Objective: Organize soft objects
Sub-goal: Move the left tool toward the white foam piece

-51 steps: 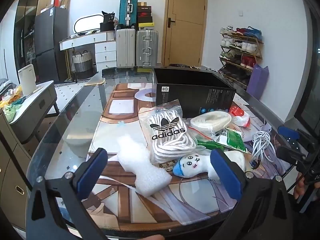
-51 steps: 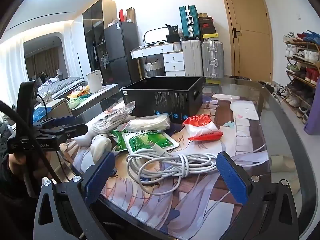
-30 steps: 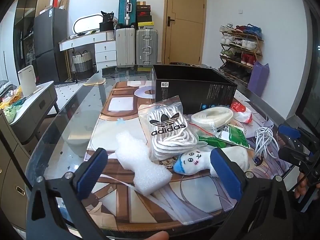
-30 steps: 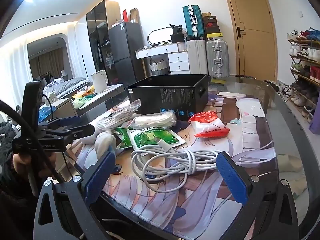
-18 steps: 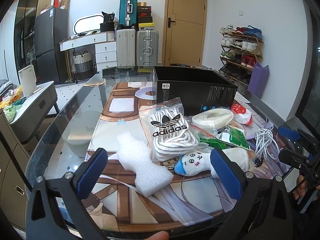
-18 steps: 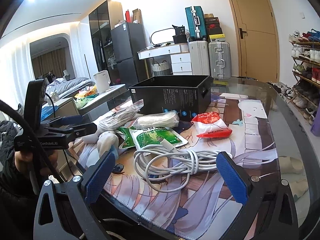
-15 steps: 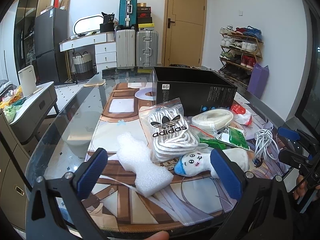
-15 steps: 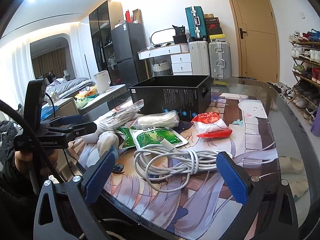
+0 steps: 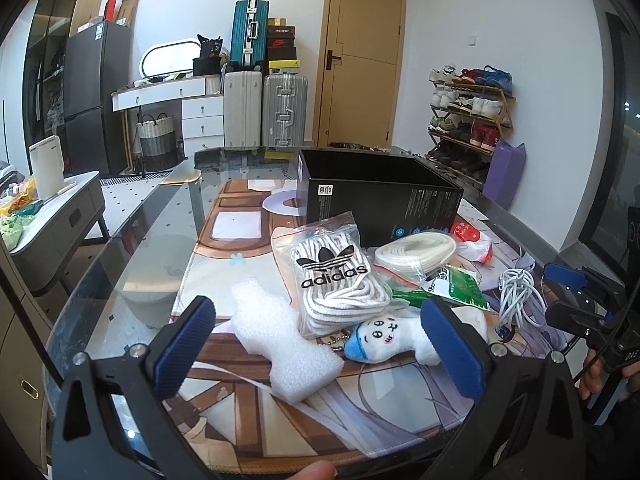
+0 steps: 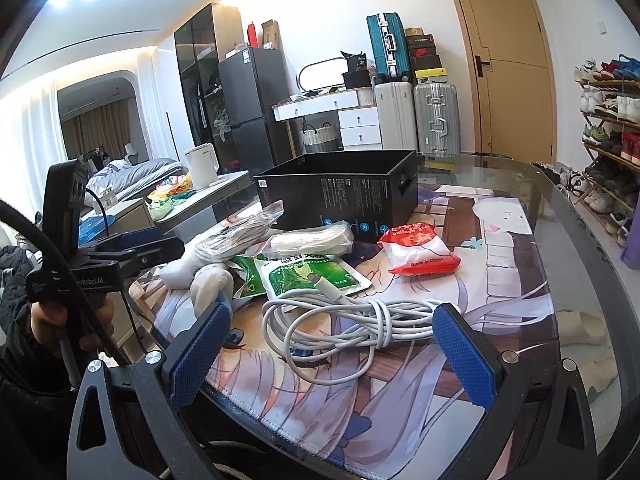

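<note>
A black open box point(image 9: 380, 196) point(image 10: 340, 196) stands on a printed mat point(image 9: 248, 248) on a glass table. In front of it lie white foam point(image 9: 280, 340), a bagged adidas rope point(image 9: 332, 280), a second bagged white rope point(image 9: 416, 250) point(image 10: 312, 242), a white plush toy point(image 9: 384, 338) point(image 10: 210, 284), green packets point(image 9: 456, 284) point(image 10: 308, 274), a red and white packet point(image 9: 472, 240) point(image 10: 416, 252) and a coiled white cable point(image 9: 518, 296) point(image 10: 340, 324). My left gripper point(image 9: 320, 348) is open and empty over the foam and plush. My right gripper point(image 10: 330, 354) is open and empty over the cable.
The glass table's rim point(image 10: 576, 240) curves around the mat. A grey side cabinet point(image 9: 60, 216) with a white kettle stands to the left. Suitcases point(image 9: 264, 108), a white dresser, a door and a shoe rack point(image 9: 468, 120) stand behind.
Both grippers have drifted only slightly; the views shifted a little. Nothing on the table has moved and both grippers stay open.
</note>
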